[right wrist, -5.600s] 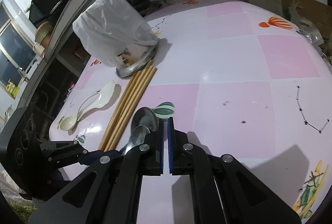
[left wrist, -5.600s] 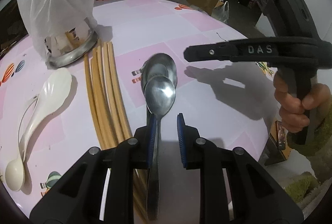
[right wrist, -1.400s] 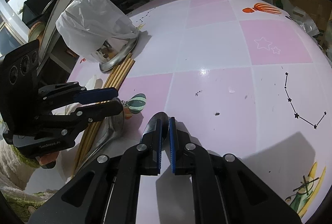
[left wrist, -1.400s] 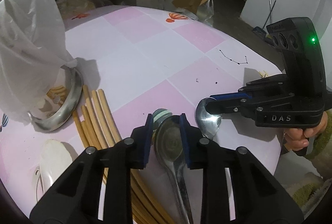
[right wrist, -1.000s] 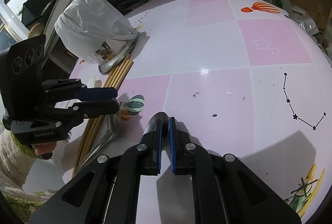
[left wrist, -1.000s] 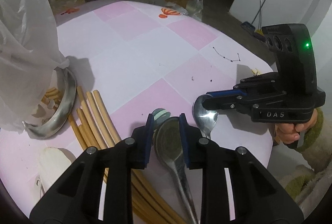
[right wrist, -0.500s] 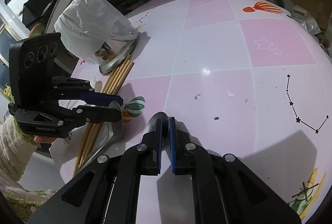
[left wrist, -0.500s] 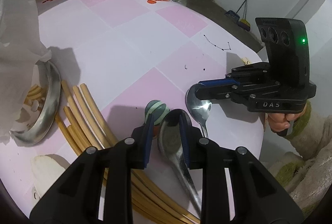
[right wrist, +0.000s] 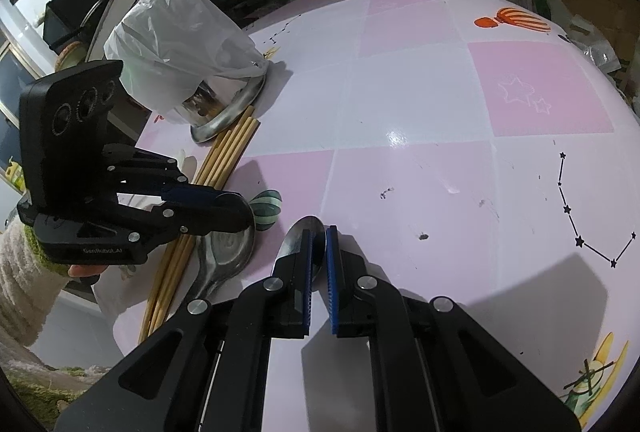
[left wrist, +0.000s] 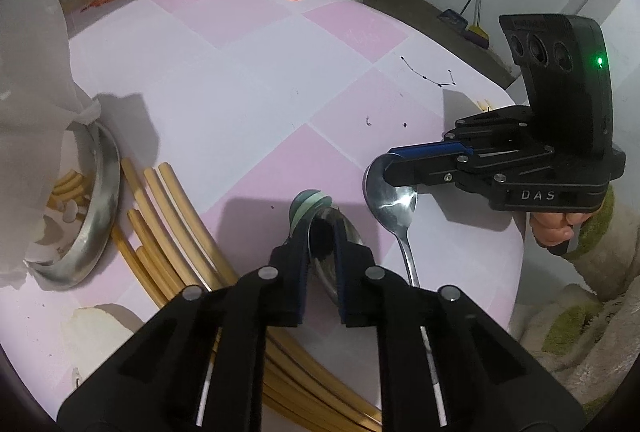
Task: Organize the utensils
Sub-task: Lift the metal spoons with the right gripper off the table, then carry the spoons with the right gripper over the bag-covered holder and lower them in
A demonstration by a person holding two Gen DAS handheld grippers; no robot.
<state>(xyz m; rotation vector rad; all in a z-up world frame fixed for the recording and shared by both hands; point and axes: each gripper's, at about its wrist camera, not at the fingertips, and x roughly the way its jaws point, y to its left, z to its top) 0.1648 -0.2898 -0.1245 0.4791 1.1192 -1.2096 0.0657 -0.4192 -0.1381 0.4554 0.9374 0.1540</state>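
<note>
My left gripper (left wrist: 322, 260) is shut on the bowl of a large steel spoon (left wrist: 334, 232), seen also in the right wrist view (right wrist: 224, 252). My right gripper (right wrist: 318, 252) is shut on a smaller steel spoon (right wrist: 306, 232), whose bowl and handle show in the left wrist view (left wrist: 394, 200). Both spoons sit low over the pink checked table (left wrist: 248, 80), side by side near its front edge. Several wooden chopsticks (left wrist: 172, 216) lie to the left of the large spoon, also in the right wrist view (right wrist: 224, 160).
A steel bowl (left wrist: 92, 200) under a white plastic bag (right wrist: 176, 48) stands at the left beyond the chopsticks. A white ceramic spoon (left wrist: 92, 328) lies near the front left. The table edge (left wrist: 516, 272) falls off at the right, close to the right gripper.
Since 5.6 s ago the two stacked spoons have been separated, one in each gripper. In the last second the left gripper tipped forward and both spoons came closer together.
</note>
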